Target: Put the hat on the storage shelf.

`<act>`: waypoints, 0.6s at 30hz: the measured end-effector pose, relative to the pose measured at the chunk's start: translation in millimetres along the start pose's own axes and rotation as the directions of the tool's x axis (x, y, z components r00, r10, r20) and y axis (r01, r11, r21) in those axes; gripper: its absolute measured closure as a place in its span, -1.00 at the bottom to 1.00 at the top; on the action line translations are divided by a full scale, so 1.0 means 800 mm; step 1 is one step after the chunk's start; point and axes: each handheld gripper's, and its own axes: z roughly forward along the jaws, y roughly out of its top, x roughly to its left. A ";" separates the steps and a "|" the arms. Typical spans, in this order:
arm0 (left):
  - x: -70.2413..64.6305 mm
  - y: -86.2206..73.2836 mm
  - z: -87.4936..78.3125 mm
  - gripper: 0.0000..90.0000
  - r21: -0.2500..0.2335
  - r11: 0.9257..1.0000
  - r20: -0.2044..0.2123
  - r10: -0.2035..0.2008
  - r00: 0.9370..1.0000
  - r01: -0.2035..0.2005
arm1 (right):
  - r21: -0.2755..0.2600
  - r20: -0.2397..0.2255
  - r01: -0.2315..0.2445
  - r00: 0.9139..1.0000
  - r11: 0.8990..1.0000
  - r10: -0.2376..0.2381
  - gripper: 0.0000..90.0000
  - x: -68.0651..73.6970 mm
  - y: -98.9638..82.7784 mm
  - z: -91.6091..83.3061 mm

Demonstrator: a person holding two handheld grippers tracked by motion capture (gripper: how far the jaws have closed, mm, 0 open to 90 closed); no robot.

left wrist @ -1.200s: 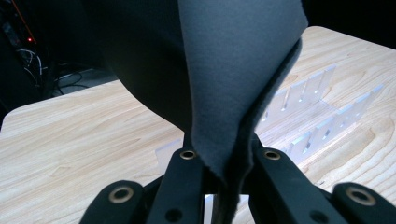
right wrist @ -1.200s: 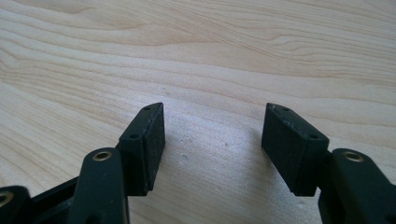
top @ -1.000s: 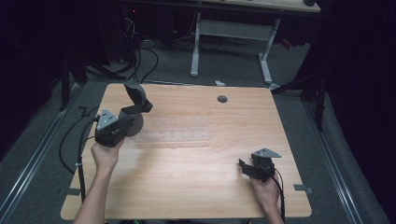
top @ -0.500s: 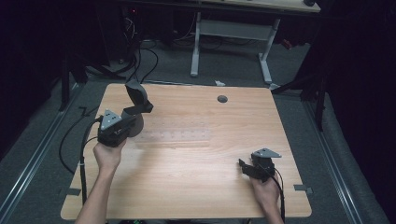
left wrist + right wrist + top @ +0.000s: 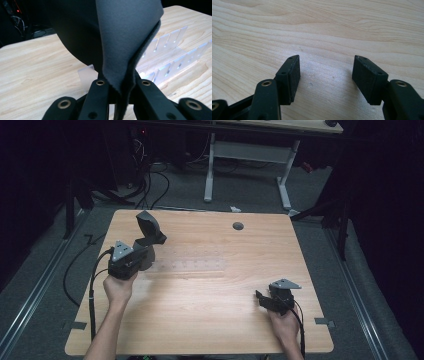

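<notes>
Left gripper (image 5: 119, 87): pinching a dark grey cloth (image 5: 125, 37)
Right gripper (image 5: 325, 72): wide, nothing inside
Words: none to read

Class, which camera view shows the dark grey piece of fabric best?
The left gripper view: the dark grey piece of fabric sits close up, pinched between the left tongs, its folded edge clear. The high view shows it small, standing up above the wooden table.
</notes>
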 end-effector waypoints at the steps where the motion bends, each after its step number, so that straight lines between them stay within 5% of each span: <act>1: 0.001 -0.003 0.000 0.89 0.008 1.000 -0.002 0.006 1.000 -0.005 | 0.000 0.000 0.000 1.000 1.000 0.000 -0.12 0.000 0.000 0.000; 15: 0.005 -0.006 -0.011 0.71 0.001 1.000 -0.014 -0.019 1.000 0.019 | 0.000 0.000 0.000 1.000 1.000 0.000 -0.12 0.000 0.000 0.000; 18: 0.005 -0.004 -0.014 0.46 -0.004 0.999 -0.028 -0.033 0.999 0.032 | 0.000 0.001 -0.001 1.000 1.000 0.001 -0.12 0.000 0.000 0.000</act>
